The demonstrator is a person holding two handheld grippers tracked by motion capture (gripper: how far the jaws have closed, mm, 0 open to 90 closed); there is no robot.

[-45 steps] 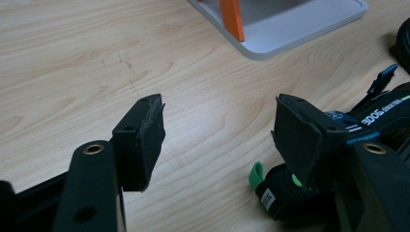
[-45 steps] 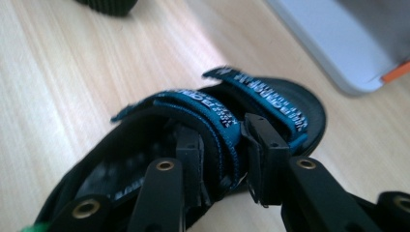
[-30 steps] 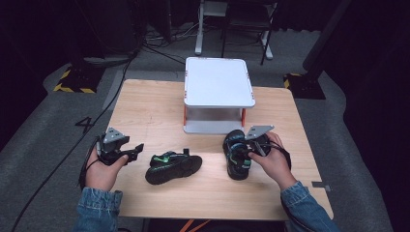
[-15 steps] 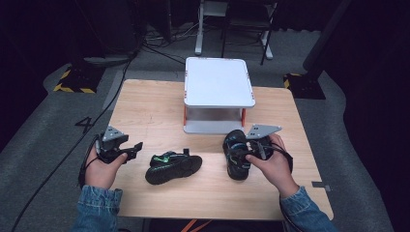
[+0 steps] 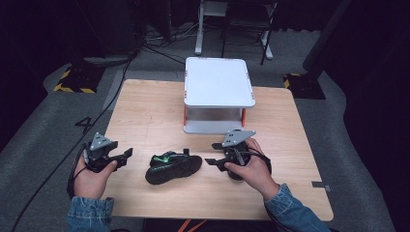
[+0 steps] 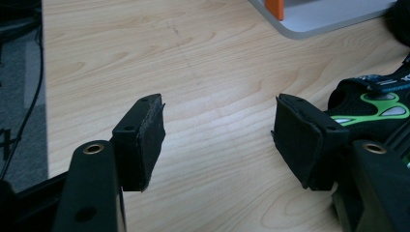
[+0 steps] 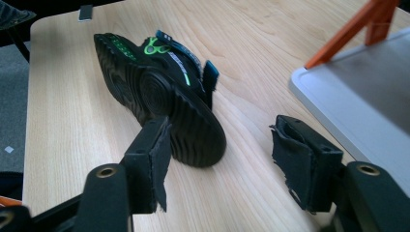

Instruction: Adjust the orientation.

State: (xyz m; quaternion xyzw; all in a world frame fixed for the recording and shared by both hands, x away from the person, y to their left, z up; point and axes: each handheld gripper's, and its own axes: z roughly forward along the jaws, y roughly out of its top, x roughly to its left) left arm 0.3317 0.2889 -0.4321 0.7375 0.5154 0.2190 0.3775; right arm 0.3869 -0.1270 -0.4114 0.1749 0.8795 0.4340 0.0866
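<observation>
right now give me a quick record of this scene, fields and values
surface: wooden table
shoe: black and green shoe lying on its side, sole toward the right gripper
second shoe: dark shoe under the right hand, mostly hidden
rack: white two-tier shelf with orange legs, at the table's far side
left gripper: open, nothing between the jaws
right gripper: open, jaws just been opening, nothing between them, pointing at the shoe
</observation>
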